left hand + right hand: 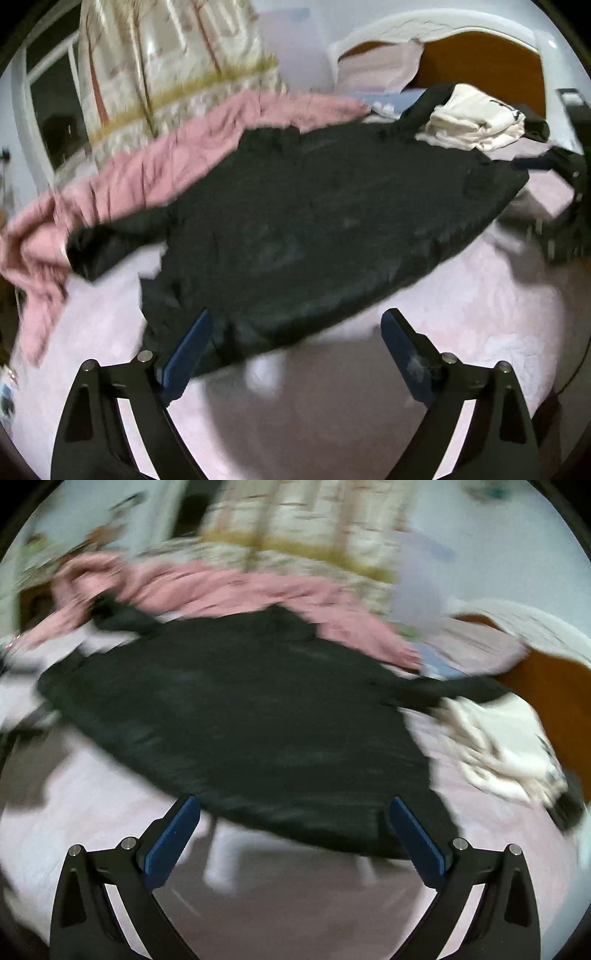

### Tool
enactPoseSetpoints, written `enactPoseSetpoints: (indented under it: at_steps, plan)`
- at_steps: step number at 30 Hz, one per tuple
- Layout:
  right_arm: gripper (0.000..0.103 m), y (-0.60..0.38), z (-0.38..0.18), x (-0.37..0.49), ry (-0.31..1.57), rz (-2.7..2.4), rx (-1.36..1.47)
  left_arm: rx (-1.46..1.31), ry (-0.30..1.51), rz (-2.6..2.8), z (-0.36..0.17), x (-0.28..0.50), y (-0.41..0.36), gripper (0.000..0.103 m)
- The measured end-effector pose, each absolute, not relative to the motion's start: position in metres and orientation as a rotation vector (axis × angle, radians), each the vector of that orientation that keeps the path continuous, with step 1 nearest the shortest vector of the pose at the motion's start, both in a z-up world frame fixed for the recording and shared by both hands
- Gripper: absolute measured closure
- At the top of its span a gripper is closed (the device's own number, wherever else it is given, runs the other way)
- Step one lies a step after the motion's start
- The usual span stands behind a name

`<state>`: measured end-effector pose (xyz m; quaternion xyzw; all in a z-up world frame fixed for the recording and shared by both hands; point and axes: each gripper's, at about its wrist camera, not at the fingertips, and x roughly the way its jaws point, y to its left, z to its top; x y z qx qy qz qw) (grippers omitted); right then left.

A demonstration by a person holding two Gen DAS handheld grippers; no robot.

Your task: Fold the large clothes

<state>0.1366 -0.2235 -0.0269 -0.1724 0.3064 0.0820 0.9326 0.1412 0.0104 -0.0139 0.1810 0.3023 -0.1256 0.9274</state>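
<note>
We hold both tools wide apart and empty, left tool [295, 354] and right tool [295, 840], because the black garment [314, 229] lies spread on the bed [480, 314] just ahead, its near hem ready for gripping.

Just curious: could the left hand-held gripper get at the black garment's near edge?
Probably yes: the left hand-held gripper is open, the black garment lies spread just ahead, with nothing between.

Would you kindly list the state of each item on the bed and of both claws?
Black garment: spread flat on the bed, unfolded, one sleeve out.
Pink blanket: crumpled along the far side.
White clothes: lying in a loose heap, resting partly on the black garment.
Left claw: open, holding nothing.
Right claw: open, holding nothing.
</note>
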Motion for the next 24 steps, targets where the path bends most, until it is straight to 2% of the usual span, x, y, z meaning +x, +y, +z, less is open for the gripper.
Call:
enactPoseSetpoints:
  at_steps: [4,7,14,15,16,17,18,19,20,22,24]
  plan:
    - [0.0,-0.192,-0.052,0.141,0.665,0.196,-0.547,0.463,0.709,-0.263,-0.031,0.166,0.007,0.011]
    - [0.0,-0.188,-0.05,0.146,0.639,0.166,-0.559,0.536,0.742,-0.23,-0.044,0.183,0.015,0.011]
    - [0.0,-0.208,-0.05,0.173,0.673,0.016,-0.516,0.402,0.811,-0.227,-0.052,0.205,0.043,0.011]
    - [0.0,-0.215,-0.05,0.176,0.682,-0.002,-0.501,0.393,0.806,-0.216,-0.052,0.204,0.044,0.018]
    - [0.0,-0.221,-0.048,0.179,0.689,-0.01,-0.478,0.386,0.801,-0.205,-0.052,0.204,0.044,0.036]
    - [0.0,-0.226,-0.048,0.181,0.692,-0.012,-0.463,0.384,0.8,-0.197,-0.053,0.204,0.045,0.046]
    - [0.009,-0.232,-0.045,0.183,0.687,-0.024,-0.446,0.387,0.793,-0.178,-0.053,0.203,0.046,0.061]
    - [0.028,-0.235,-0.045,0.182,0.685,-0.034,-0.444,0.389,0.783,-0.161,-0.054,0.201,0.047,0.07]
    - [0.039,-0.239,-0.045,0.184,0.69,-0.05,-0.441,0.388,0.772,-0.153,-0.053,0.199,0.046,0.073]
    - [0.071,-0.249,-0.044,0.185,0.707,-0.059,-0.409,0.363,0.744,-0.133,-0.048,0.191,0.048,0.082]
    - [0.077,-0.256,-0.04,0.179,0.686,-0.051,-0.376,0.313,0.731,-0.118,-0.039,0.179,0.052,0.086]
